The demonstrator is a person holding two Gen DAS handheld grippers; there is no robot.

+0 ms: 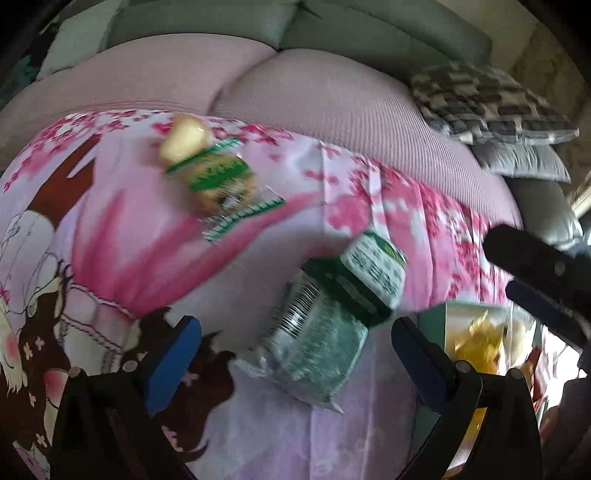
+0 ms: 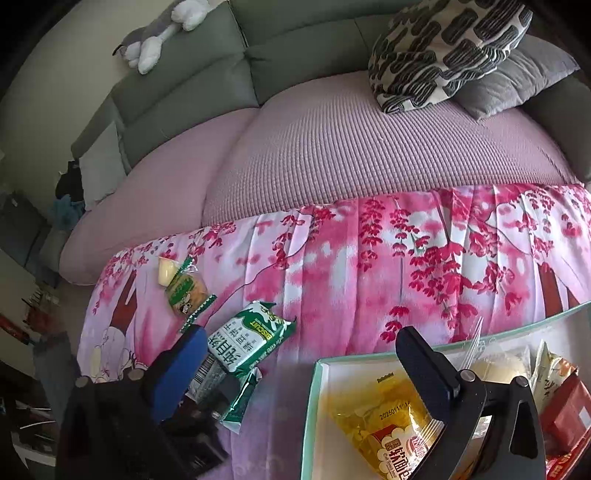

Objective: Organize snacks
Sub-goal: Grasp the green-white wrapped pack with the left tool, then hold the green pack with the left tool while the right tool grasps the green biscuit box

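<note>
Two green biscuit packets lie stacked on the pink floral cloth (image 2: 369, 266): the top one (image 1: 373, 273) (image 2: 251, 339) sits across the lower one (image 1: 314, 332) (image 2: 236, 406). My left gripper (image 1: 295, 321) is open, and the stack lies between its blue pads (image 1: 173, 354) without touching them. My right gripper (image 2: 301, 332) is open and holds nothing. It hovers over the near left corner of a mint-rimmed box (image 2: 314, 387), with the packets beside its left finger. Further back are a small green-edged cookie packet (image 1: 218, 184) (image 2: 184, 288) and a pale yellow snack (image 1: 184, 138) (image 2: 166, 271).
The box holds a yellow bread packet (image 2: 388, 424), a pale bun (image 2: 498, 369) and red packs (image 2: 565, 413). Behind the cloth is a pink sofa seat (image 2: 332, 147) with patterned cushions (image 2: 443, 48) at the right. A plush toy (image 2: 159, 33) lies on the grey backrest.
</note>
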